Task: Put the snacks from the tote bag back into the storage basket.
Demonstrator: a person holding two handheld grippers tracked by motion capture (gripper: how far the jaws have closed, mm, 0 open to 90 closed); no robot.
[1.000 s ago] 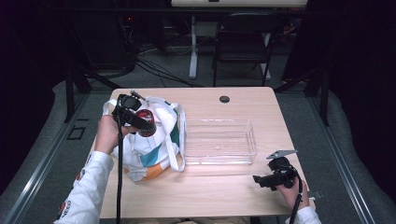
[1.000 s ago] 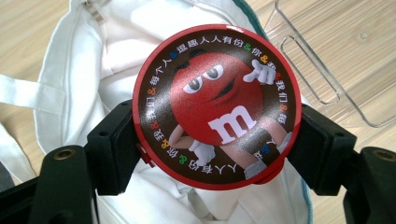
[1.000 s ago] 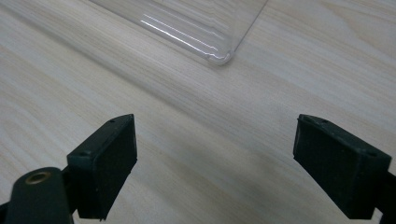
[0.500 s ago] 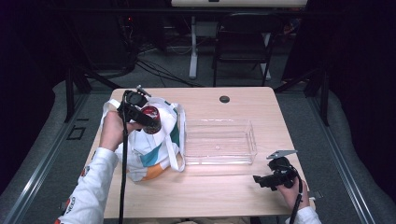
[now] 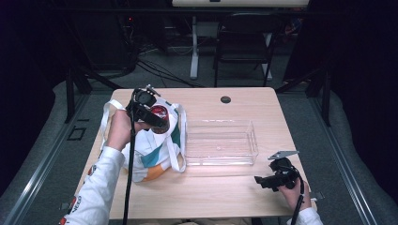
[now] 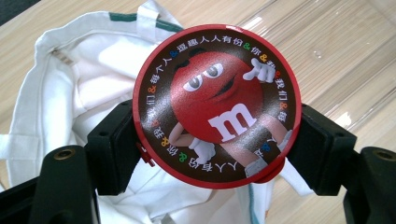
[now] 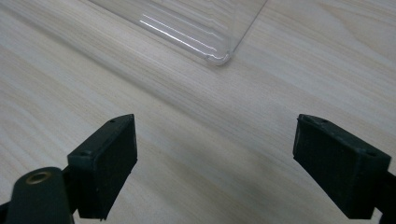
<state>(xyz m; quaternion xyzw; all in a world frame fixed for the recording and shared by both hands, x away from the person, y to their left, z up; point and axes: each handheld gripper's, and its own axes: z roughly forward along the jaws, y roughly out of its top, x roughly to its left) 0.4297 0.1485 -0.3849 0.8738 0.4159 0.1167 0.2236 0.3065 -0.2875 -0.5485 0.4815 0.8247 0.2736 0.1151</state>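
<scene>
- Above the white tote bag [image 5: 150,150], the left gripper [image 6: 215,135] clamps a round red candy tin [image 6: 215,105] between both jaws.
- Right gripper [image 7: 215,163] rests spread wide, empty, near the clear tray [image 5: 220,143] on the tabletop [image 5: 225,197].

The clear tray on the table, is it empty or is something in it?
Empty: bare wood shows through the clear tray.

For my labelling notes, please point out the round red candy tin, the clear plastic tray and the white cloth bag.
Round red candy tin [image 6: 215,105], left gripper view, lid centre.
Clear plastic tray [image 5: 220,161], high view, near wall.
White cloth bag [image 5: 141,164], high view, front fabric.
</scene>
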